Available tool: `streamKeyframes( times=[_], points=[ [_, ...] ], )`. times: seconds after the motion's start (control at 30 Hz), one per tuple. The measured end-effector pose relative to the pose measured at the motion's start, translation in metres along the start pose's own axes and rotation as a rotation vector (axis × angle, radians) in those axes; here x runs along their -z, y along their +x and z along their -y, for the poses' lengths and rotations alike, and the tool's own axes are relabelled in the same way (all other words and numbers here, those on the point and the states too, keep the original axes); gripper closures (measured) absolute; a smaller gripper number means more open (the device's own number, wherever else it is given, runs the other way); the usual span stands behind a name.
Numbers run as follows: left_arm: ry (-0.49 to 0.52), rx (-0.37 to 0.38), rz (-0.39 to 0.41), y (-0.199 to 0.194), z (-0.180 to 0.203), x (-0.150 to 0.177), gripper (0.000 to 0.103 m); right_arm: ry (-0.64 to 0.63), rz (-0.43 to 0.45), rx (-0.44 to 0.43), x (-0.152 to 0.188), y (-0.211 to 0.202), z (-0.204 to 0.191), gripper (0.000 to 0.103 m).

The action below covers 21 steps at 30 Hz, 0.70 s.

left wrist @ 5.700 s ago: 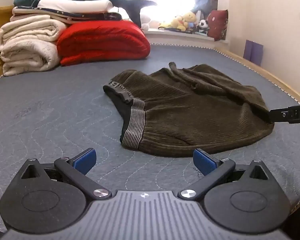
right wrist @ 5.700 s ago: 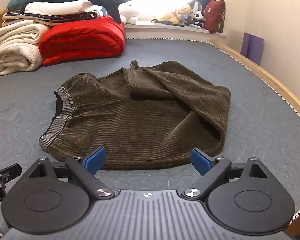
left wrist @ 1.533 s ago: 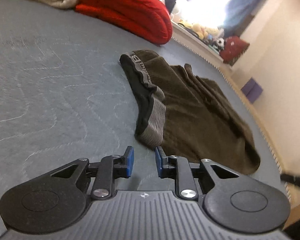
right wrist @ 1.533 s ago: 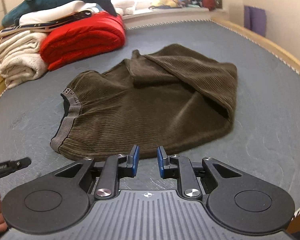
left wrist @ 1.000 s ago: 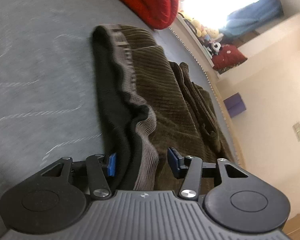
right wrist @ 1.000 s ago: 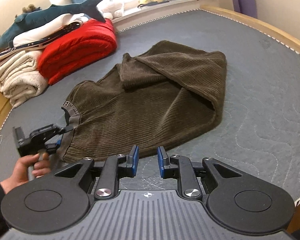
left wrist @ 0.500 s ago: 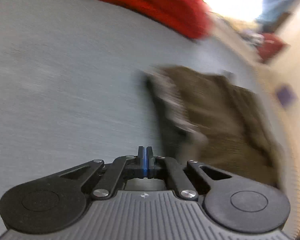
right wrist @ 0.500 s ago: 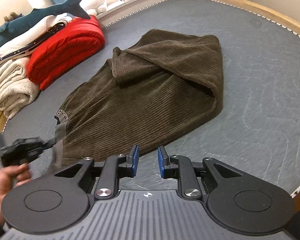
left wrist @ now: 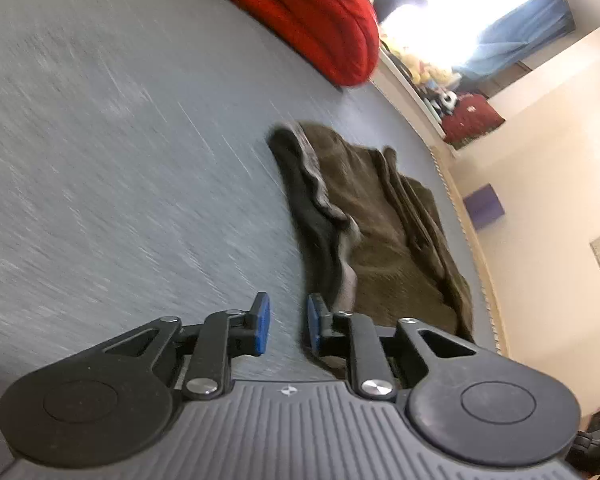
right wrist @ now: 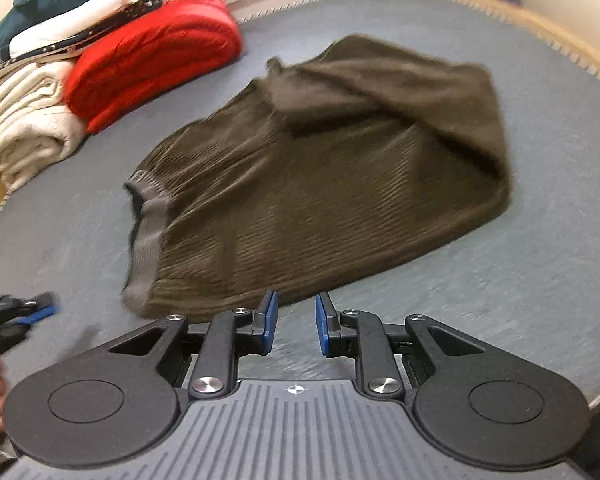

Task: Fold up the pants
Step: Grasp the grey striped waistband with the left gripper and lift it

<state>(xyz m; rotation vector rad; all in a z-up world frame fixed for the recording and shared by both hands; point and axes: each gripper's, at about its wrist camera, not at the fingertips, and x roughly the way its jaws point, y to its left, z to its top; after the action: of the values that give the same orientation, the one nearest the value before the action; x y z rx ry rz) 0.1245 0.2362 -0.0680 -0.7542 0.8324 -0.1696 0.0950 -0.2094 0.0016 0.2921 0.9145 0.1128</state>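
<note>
Left claw: fingers slightly apart, nothing between them, just beside the waistband end of the pants. Right claw: fingers slightly apart, empty, at the pants' near edge. Pants lie crumpled mid-bed; red quilt behind.

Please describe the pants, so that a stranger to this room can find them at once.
On the grey quilted mattress, in front of the red folded blanket, lie the pants. Only they are dark olive corduroy, with a grey ribbed waistband.
</note>
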Motion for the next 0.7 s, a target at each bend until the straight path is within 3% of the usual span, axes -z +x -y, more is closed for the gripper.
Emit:
streamKeyframes(
  times=[0.1, 0.17, 0.27, 0.47, 0.7],
  points=[
    [0.01, 0.013, -0.024, 0.027, 0.012, 0.006, 0.072, 0.123, -0.033, -0.078, 0.003, 0.02, 0.004, 0.081],
    [0.018, 0.006, -0.03, 0.042, 0.017, 0.004, 0.057, 0.203, -0.048, -0.105, 0.005, 0.035, 0.007, 0.081],
    [0.009, -0.007, -0.034, 0.066, 0.021, -0.002, 0.047, 0.324, -0.081, -0.131, 0.008, 0.065, 0.017, 0.08],
    [-0.028, -0.003, -0.064, 0.109, 0.024, -0.01, 0.047, 0.543, -0.116, -0.162, 0.017, 0.117, 0.046, 0.076],
    [-0.092, 0.029, -0.016, 0.156, 0.034, -0.015, 0.046, 0.598, -0.081, -0.256, 0.01, 0.135, 0.056, 0.077]
  ],
)
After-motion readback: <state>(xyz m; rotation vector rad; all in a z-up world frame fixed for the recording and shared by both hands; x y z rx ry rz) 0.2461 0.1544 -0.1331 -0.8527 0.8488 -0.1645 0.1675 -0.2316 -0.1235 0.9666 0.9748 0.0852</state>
